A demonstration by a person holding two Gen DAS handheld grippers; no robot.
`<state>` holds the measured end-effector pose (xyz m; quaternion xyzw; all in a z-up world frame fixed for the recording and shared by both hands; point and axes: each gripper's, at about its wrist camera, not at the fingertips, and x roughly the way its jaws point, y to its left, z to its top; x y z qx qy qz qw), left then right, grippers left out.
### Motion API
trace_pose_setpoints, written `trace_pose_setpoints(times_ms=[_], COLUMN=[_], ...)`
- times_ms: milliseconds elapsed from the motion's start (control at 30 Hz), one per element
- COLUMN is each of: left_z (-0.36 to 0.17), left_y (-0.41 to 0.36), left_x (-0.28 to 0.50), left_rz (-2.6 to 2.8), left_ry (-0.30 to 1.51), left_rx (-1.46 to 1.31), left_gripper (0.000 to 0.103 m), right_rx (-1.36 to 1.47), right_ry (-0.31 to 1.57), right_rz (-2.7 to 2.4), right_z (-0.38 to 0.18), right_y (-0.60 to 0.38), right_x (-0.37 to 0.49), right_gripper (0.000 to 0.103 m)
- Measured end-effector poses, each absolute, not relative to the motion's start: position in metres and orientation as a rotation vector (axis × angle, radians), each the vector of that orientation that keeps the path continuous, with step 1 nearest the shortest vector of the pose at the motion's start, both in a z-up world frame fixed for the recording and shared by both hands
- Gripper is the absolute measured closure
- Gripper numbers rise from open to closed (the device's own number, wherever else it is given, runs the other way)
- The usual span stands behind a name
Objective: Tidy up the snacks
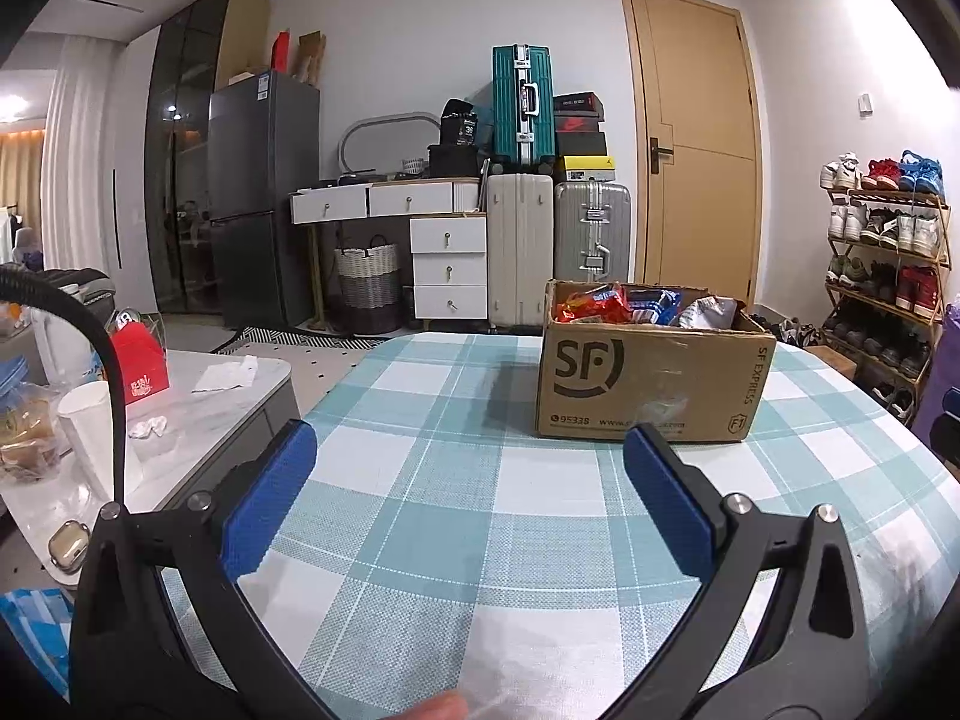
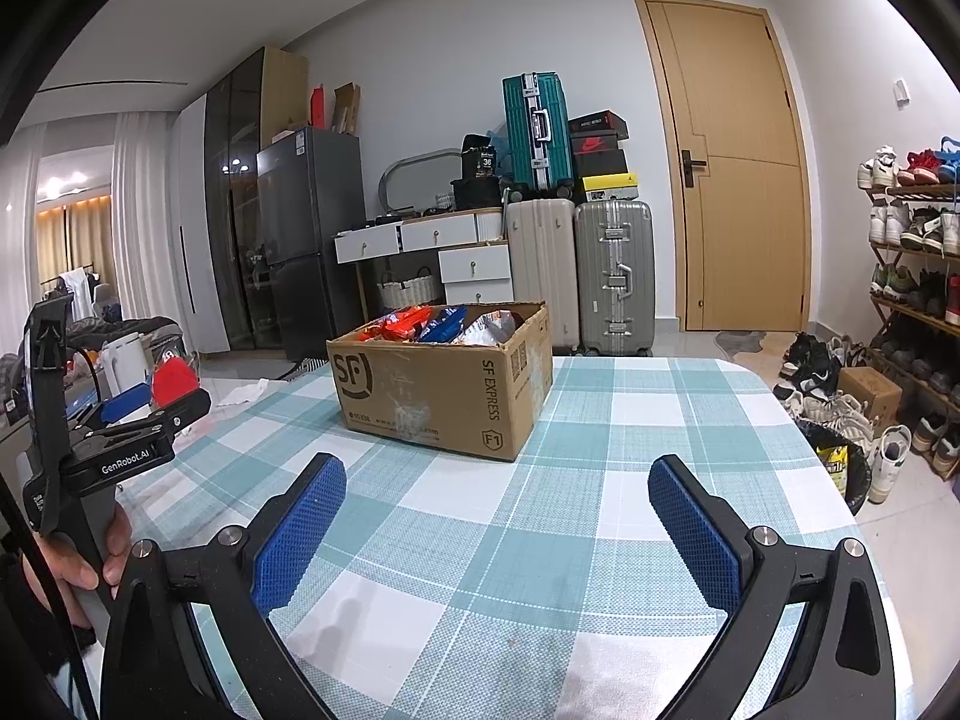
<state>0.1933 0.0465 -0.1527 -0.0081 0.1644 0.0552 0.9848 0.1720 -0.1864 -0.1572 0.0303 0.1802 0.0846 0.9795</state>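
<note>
both tongs hang wide open and empty over the checked tablecloth [image 1: 456, 516]. our left gripper [image 1: 471, 456] has its blue pads spread far apart with nothing between them, and our right gripper [image 2: 498, 489] is spread just as wide, also bare. in the right wrist view a hand [image 2: 90, 564] grips the handle of the left tool at the table's left edge.

ahead of both sits the cardboard box [image 2: 444, 387], already holding the snack packets [image 2: 444, 324]: red and orange ones to the left, blue in the middle, silvery white to the right. no loose snack shows on the cloth, so we judge the sorting is nearly done or the packets must be rearranged inside.

the risks, as we see them: the box looks light, so a push on its wall could slide it across the cloth. crinkly bags heaped above the rim could slip from the pads or be crushed by a hard squeeze. both tools reaching in together might collide.
</note>
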Motion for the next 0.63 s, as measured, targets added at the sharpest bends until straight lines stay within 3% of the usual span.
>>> trace_pose_setpoints(times_ms=[633], left_z=[-0.1541], left_y=[0.0496], left_x=[0.1907], left_rz=[0.139], left_ry=[0.333], left_rx=[-0.021], left_gripper=[0.001], right_rx=[0.063], right_ry=[0.365], right_rz=[0.168], right_z=[-0.1560], right_y=[-0.1871], right_x=[0.1714], right_gripper=[0.000])
